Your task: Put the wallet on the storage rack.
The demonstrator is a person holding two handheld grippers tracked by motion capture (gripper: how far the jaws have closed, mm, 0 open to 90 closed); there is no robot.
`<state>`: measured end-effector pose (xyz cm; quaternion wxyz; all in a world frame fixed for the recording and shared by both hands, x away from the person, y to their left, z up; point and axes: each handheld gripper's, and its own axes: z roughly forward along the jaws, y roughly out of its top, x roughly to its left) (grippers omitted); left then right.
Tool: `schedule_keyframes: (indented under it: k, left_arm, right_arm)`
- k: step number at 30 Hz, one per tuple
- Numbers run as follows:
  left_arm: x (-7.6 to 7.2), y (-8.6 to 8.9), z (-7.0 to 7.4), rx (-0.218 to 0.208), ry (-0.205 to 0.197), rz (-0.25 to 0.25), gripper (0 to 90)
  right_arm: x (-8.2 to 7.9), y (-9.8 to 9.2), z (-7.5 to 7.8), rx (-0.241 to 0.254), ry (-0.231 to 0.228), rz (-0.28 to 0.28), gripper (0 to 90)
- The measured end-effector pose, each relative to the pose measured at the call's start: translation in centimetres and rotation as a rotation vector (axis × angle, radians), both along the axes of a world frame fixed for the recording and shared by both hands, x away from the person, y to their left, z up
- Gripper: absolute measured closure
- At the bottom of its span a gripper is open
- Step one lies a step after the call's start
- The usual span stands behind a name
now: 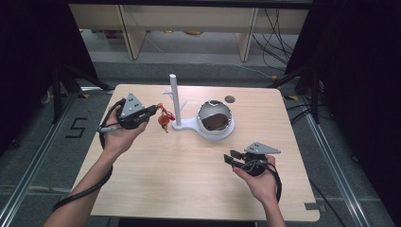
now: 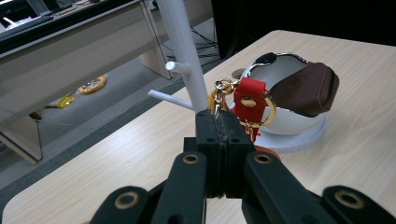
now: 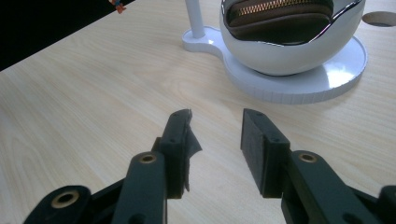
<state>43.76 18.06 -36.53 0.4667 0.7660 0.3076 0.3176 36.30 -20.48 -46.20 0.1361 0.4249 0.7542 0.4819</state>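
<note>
High view first: my left gripper [image 1: 150,111] sits over the table's [image 1: 156,189] left half, pointing toward the white stand [image 1: 176,101]. Its jaws are pressed together on the gold chain of a red keychain [image 1: 164,116], which hangs from the tips just beside the stand's upright post, clear of the tabletop as far as I can tell. From the left gripper view I see the same grip close up: the chain pinched between the pads, the red strap [image 2: 249,99] and gold ring dangling just past them, with the post and its short pegs right behind.

My right gripper [image 1: 232,159] is near the table's front right, well apart from the stand. In the right gripper view its jaws stand partly apart with only bare wood between them; nothing is held.

On the stand's round base rests a shiny bowl [image 1: 215,118] with a brown zip pouch [image 3: 280,16] lying inside it.
</note>
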Motion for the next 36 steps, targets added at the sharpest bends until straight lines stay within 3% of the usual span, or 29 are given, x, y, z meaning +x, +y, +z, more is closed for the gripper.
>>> schedule_keyframes:
  k: [4, 6, 13, 15, 16, 17, 23, 25, 27, 36]
  left_arm:
    - [0.2, 0.2, 0.3, -0.007, -0.009, 0.011, 88.3]
    - [0.3, 0.3, 0.4, -0.015, -0.013, 0.017, 88.3]
    - [0.8, 0.6, 0.4, -0.028, -0.02, 0.024, 88.3]
    - [0.9, 0.6, 0.4, -0.03, -0.022, 0.024, 88.3]
    - [1.0, 0.7, 0.4, -0.033, -0.022, 0.028, 88.3]
    - [1.0, 0.7, 0.4, -0.033, -0.021, 0.03, 88.3]
    - [1.3, 0.8, 0.5, -0.037, -0.023, 0.041, 88.3]
    - [1.5, 0.8, 0.6, -0.035, -0.023, 0.044, 88.3]
    - [1.6, 0.8, 0.6, -0.035, -0.022, 0.048, 88.3]
    - [2.6, 0.9, 0.6, -0.036, -0.024, 0.062, 88.3]
  right_arm:
    - [0.2, -0.1, 0.0, -0.013, -0.022, 0.011, 63.0]
    - [-0.2, 0.0, 0.2, -0.005, 0.025, -0.005, 62.9]
    - [0.0, -0.2, 0.1, -0.026, -0.044, -0.002, 62.5]
    - [-0.1, -0.2, 0.2, -0.015, -0.031, 0.001, 62.3]
    - [-0.3, 0.0, 0.2, 0.008, 0.004, -0.012, 62.1]
    - [0.0, -0.3, 0.1, -0.013, -0.042, -0.007, 62.0]
    - [-0.3, -0.3, 0.2, -0.004, -0.003, -0.023, 61.4]
    - [-0.1, -0.3, 0.0, -0.009, -0.035, -0.008, 61.4]
    - [-0.1, -0.3, 0.0, -0.001, -0.02, -0.01, 61.3]
    - [0.0, -0.3, -0.2, -0.019, -0.046, -0.014, 60.7]
